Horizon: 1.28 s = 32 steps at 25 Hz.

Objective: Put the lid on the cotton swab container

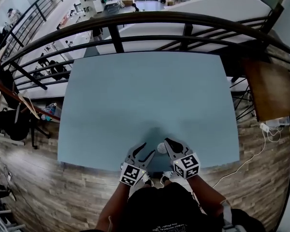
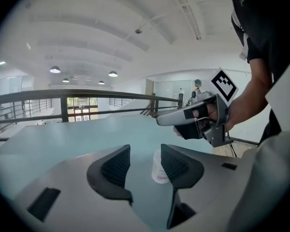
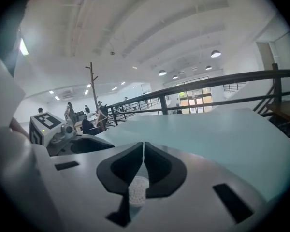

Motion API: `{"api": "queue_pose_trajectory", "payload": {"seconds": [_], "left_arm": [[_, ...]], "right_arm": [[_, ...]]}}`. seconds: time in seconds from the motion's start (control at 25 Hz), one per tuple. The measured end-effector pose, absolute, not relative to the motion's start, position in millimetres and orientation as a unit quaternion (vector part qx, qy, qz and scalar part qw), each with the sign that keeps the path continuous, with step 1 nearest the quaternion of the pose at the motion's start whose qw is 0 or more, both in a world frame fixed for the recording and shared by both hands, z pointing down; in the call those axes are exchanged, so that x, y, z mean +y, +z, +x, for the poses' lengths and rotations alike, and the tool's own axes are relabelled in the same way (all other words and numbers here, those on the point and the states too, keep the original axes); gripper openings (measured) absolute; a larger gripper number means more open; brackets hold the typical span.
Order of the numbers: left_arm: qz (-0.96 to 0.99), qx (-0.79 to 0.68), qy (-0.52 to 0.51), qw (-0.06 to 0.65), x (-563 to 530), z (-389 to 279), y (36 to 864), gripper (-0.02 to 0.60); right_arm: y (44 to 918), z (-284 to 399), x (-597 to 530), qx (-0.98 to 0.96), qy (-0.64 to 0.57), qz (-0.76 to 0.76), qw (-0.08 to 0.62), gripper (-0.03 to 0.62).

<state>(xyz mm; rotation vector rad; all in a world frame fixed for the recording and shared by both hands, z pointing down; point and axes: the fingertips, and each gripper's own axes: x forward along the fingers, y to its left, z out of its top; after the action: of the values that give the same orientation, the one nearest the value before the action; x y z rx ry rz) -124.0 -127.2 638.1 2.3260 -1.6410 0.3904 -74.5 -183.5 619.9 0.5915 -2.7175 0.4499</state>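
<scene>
Small white round cotton swab container (image 1: 161, 148) on pale blue counter (image 1: 135, 95), apparently uncapped. I see no lid. Left tongs (image 2: 145, 151) spread, empty. Right tongs (image 3: 143, 145) clenched on nothing. Capping not done.

Overall: bright, even white light, nothing dim.
Source: round ceiling lamps (image 2: 54, 69) overhead; glazed doors far off glow pale.
Shadows: one soft dark patch on the counter (image 1: 150, 91) by its near edge.
Distortion: heavy fisheye; the railing (image 1: 135, 18) bows, and both gripper views have black corners.
Focus: the left gripper (image 2: 145, 152) looks soft close up, and the far hall is hazy.
</scene>
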Motion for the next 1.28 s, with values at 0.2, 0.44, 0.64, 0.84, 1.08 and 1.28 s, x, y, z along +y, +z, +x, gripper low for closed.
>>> {"api": "queue_pose_trajectory", "payload": {"seconds": [0.2, 0.44, 0.64, 0.84, 1.08, 1.28], "left_arm": [[0.792, -0.596, 0.093, 0.098, -148.0, -146.0, 584.5, 0.107], [0.786, -0.613, 0.047, 0.068, -162.5, -159.0, 530.9, 0.020], [0.785, -0.615, 0.019, 0.072, -165.2, -159.1, 498.3, 0.012], [0.787, -0.614, 0.007, 0.061, -168.9, -160.4, 485.6, 0.012], [0.793, -0.606, 0.000, 0.056, -168.7, -156.4, 479.0, 0.012], [0.799, -0.599, -0.006, 0.053, -168.6, -155.2, 476.1, 0.012]], "right_arm": [[578.1, -87.8, -199.0, -0.958, 0.126, 0.228, 0.123, 0.020], [531.1, -83.5, -215.6, -0.958, 0.080, 0.263, 0.079, 0.020], [506.4, -73.7, -216.6, -0.959, 0.066, 0.271, 0.058, 0.020], [494.3, -68.1, -217.1, -0.959, 0.041, 0.273, 0.060, 0.018], [488.0, -67.4, -214.6, -0.961, 0.038, 0.266, 0.059, 0.018], [489.2, -70.4, -212.6, -0.963, 0.042, 0.259, 0.062, 0.018]]}}
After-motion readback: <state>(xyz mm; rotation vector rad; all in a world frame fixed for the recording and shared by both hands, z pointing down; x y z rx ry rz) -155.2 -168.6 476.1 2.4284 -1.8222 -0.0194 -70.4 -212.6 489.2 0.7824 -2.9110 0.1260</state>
